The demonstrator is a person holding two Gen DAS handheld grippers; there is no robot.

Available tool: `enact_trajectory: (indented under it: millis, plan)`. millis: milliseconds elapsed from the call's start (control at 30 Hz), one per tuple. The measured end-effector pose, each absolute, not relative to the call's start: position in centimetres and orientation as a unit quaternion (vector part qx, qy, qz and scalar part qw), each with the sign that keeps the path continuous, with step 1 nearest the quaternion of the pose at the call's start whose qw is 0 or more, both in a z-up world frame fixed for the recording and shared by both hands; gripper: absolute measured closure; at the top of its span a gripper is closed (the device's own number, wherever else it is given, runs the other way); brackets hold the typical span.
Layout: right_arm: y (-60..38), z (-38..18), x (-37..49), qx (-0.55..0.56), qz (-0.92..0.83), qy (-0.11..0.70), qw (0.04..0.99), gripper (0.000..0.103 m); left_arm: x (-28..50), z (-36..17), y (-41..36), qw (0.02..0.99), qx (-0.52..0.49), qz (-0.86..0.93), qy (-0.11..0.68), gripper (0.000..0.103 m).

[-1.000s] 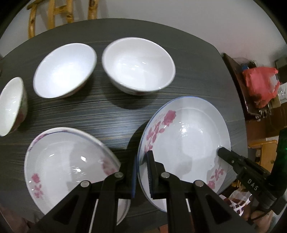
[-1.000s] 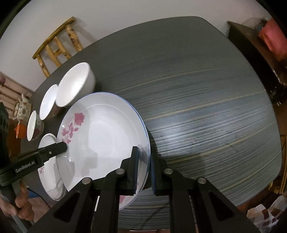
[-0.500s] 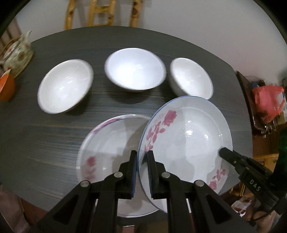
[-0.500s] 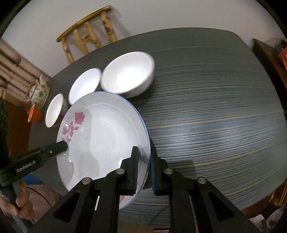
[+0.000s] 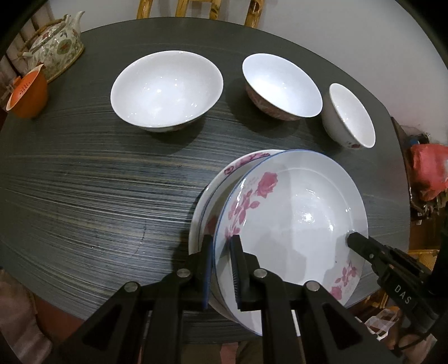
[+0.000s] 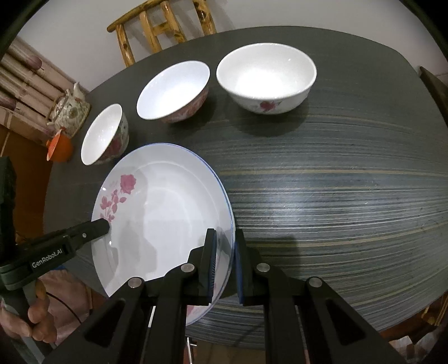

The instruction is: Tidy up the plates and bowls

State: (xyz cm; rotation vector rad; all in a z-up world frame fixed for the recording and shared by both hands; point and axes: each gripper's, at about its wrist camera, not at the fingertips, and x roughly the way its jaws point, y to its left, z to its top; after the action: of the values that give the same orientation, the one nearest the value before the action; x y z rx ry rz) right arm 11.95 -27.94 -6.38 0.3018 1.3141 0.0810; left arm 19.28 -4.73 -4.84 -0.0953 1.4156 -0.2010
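Note:
A white plate with pink roses and a blue rim (image 5: 294, 224) hangs tilted between both grippers. My left gripper (image 5: 221, 268) is shut on its left rim. My right gripper (image 6: 225, 260) is shut on the right rim of the same plate (image 6: 162, 212). Each gripper's fingers show in the other view, the right one's (image 5: 361, 246) and the left one's (image 6: 95, 228). Right under the held plate lies a second rose plate (image 5: 212, 207), mostly covered, with only its left edge showing. Three white bowls (image 5: 165, 86) (image 5: 282, 84) (image 5: 350, 112) stand in a row behind.
The dark striped round table (image 5: 98, 196) carries a flowered teapot (image 5: 53, 44) and an orange cup (image 5: 28, 95) at the far left. A bamboo chair (image 6: 159, 22) stands behind the table. A hand (image 6: 28, 322) holds the left gripper's handle. A red bag (image 5: 428, 170) lies off the table's right side.
Both grippers carried the rose plate sideways across the table until it hangs over the second plate. The bowls have slid right in the left wrist view, and the teapot has come into sight.

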Motion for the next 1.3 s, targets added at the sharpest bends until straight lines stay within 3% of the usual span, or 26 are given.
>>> enact_trajectory:
  millis: [1300]
  plan:
    - [-27.0, -7.0, 11.9, 0.137, 0.040, 0.611, 0.778, 0.087, 19.5, -5.2, -5.5, 0.770, 0.007, -0.070, 0.634, 0.091]
